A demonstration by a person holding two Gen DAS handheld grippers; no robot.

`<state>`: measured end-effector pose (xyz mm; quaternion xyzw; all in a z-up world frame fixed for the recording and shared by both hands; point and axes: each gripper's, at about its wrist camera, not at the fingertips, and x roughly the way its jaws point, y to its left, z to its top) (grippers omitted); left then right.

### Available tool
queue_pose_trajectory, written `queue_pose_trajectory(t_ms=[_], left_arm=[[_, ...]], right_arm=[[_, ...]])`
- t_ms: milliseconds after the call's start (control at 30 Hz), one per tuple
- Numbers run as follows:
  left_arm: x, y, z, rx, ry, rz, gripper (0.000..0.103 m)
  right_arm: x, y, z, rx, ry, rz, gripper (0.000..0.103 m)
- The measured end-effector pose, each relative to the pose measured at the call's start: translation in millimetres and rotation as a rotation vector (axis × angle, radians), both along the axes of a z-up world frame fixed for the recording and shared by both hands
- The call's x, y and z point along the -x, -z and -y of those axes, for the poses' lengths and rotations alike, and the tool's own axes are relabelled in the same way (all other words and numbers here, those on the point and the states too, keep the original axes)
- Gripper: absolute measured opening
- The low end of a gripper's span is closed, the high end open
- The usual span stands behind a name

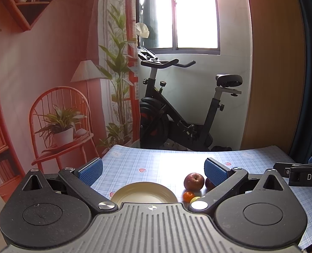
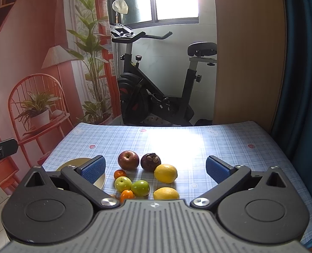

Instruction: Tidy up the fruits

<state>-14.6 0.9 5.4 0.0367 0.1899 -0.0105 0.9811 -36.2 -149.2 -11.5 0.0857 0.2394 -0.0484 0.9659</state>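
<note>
Red round apple (image 2: pixel 128 160) sits ahead between right gripper's (image 2: pixel 156 169) spread jaws, skin glossy; left gripper (image 1: pixel 153 174) also agape over cream round plate (image 1: pixel 144 194).

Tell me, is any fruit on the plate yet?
No. In the left wrist view the plate is bare, and the red apple and small orange sit beside it on the tablecloth.

Fruit cluster on worktop (image 2: pixel 219 145), just right of plate (image 2: pixel 75 162). Back row: apple (image 2: pixel 128 160) left, mangosteen (image 2: pixel 150 162) right, nearly touching. Lemon (image 2: pixel 165 173) in front-right of mangosteen; 2nd lemon (image 2: pixel 166 193) nearer still. Small orange (image 2: pixel 120 174) in front of apple. Exercise bike (image 2: pixel 156 84) behind worktop.
</note>
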Motion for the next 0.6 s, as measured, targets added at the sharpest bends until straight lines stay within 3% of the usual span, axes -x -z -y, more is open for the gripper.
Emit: queue_pose_trajectory(t_ms=[600], left_arm=[[4.6, 2.7, 4.9, -0.022, -0.008, 0.012, 0.103]], right_arm=[[1.4, -2.4, 4.0, -0.025, 0.002, 0.001, 0.103]])
